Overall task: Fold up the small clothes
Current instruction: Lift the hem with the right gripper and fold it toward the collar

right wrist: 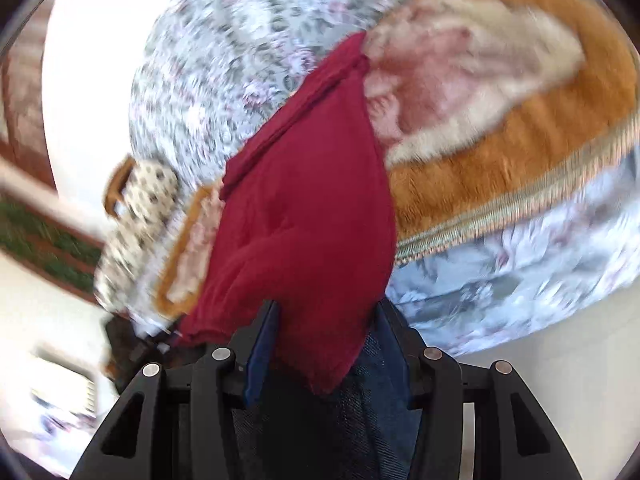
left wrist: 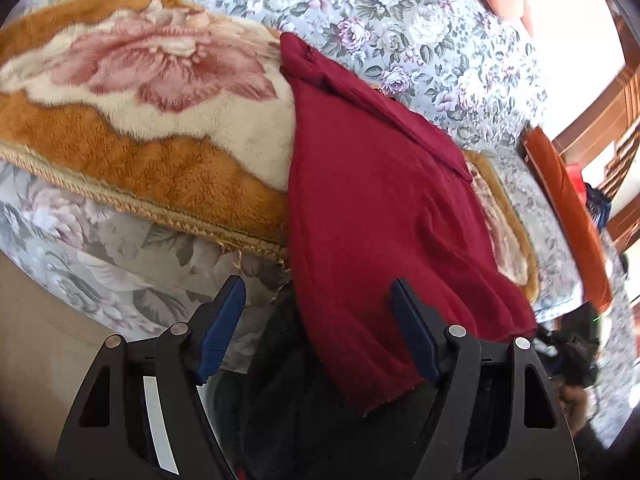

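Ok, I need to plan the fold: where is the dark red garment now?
In both wrist views the dark red garment lies on the bed, draped across the orange floral blanket, its hem overhanging the near edge.

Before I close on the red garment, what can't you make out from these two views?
- Red garment: its far end is bunched, so its type is unclear in both views.
- Right gripper: the view is motion-blurred, pad contact with the hem is unclear.
- Left gripper: the hem hangs between its fingers; no contact visible.
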`<state>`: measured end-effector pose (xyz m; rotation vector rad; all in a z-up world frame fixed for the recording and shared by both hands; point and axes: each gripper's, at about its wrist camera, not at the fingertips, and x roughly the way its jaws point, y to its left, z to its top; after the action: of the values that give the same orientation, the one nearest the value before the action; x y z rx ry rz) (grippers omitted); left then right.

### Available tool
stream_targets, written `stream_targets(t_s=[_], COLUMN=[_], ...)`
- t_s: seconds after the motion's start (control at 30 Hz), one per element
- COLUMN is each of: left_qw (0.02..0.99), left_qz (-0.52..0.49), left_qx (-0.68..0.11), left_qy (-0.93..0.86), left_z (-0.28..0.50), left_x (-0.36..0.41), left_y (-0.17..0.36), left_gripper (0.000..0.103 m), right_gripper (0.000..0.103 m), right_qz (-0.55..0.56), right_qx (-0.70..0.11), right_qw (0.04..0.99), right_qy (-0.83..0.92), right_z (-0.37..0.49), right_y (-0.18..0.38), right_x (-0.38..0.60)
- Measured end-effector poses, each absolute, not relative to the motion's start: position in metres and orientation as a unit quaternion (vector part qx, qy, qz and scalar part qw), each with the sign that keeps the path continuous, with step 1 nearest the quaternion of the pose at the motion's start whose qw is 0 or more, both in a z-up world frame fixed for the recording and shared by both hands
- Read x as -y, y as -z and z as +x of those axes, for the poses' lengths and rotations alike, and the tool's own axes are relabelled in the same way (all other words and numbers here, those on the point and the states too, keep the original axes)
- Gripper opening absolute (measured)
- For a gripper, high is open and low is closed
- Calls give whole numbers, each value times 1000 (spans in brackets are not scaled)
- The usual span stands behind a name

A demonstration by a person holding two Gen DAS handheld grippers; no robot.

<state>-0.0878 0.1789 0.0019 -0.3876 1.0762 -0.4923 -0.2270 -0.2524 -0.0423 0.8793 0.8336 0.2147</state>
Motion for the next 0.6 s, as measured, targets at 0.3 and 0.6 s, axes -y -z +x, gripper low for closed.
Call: stream_targets(t_s=[0.3, 0.6], left_qw=[776, 812], left_qz=[-212, -147], left_qx=[-525, -491], left_qy=[279, 279], left_z=[-97, -109], left_x=[-169, -152], left_y=[-2, -24], left_gripper=[73, 30], right_gripper=[47, 22], right_qz=[515, 443], right_qx=[-370, -338], right_qw=[762, 813], right_qy=[-133, -166], right_z=[-235, -236], right_y=[64, 25], right_x=[258, 242])
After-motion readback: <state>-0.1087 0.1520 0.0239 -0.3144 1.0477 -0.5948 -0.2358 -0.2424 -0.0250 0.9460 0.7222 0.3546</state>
